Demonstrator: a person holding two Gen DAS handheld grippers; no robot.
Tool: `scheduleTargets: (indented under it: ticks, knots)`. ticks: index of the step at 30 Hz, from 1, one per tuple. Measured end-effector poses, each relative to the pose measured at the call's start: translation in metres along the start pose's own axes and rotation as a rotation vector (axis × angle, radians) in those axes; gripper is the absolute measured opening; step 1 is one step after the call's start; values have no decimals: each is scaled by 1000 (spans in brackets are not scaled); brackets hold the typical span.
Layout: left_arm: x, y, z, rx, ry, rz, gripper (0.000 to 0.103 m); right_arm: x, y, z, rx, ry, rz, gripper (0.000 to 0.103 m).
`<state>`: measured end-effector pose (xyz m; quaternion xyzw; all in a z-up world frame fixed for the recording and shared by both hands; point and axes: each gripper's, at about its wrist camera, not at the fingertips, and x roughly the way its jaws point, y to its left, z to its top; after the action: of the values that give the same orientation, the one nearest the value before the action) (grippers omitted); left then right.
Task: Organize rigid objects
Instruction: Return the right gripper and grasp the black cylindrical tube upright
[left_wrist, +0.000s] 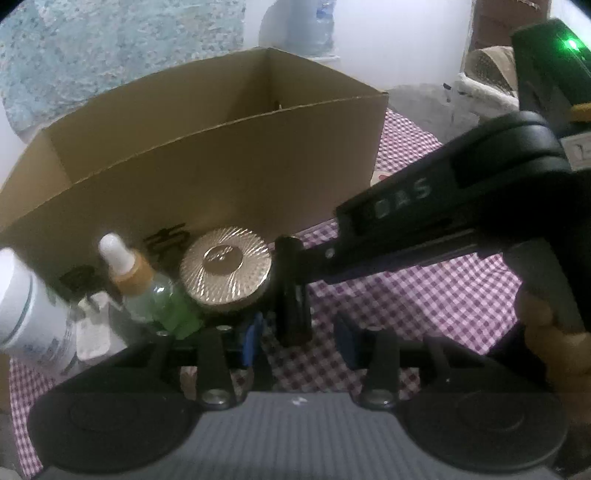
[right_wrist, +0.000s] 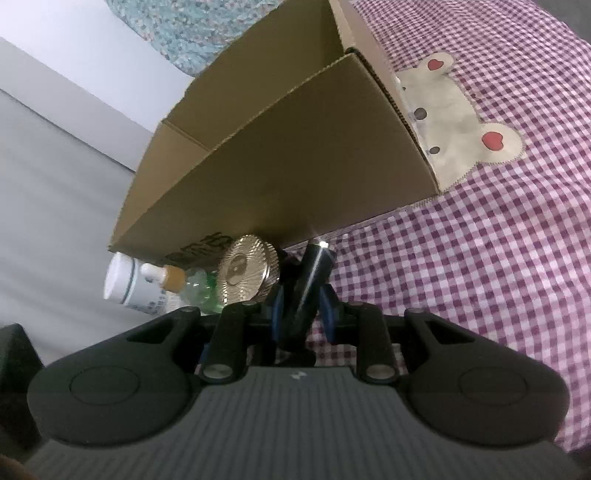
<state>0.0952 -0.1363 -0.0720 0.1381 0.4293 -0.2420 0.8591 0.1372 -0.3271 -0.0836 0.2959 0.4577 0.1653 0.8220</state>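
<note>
Right tongs (right_wrist: 301, 302) are gripping a black glossy cylindrical tube (right_wrist: 308, 280), blue pads closing on its sides; the tube is standing just in front of the open brown cardboard box (right_wrist: 295, 155), on the purple-and-white checked cloth (right_wrist: 461, 277) covering the surface. Left tongs (left_wrist: 299, 338) are sitting wide, holding nothing, with the same tube (left_wrist: 291, 291) lying between their pads but apparently untouched.

Risks, as judged:
- The tube is glossy and appears tilted in the right grip; it may be slipping or pivoting as it lifts.
- The round gold ribbed-lid jar (left_wrist: 225, 271) is sitting just beside the tube; a sideways swing could be knocking it into the green glass dropper bottle with white tip (left_wrist: 147, 291), which looks tippy.
- The white cylindrical plastic jar (left_wrist: 29, 314) is standing beyond the dropper, next in any chain of knocks.
- The box wall is near; a low lift could be catching its rim.
- Both tongs are crowding one spot; collision is possible.
</note>
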Motion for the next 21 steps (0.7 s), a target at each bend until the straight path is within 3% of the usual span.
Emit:
scheduleTargets:
  ticks: [10,21]
  knots:
    - [25,2,13,8,37,-13,36,28,0,9,-1,15,-3,20]
    - [31,-18,13,51,17,-32,32,11,-15,5,18,13,7,20]
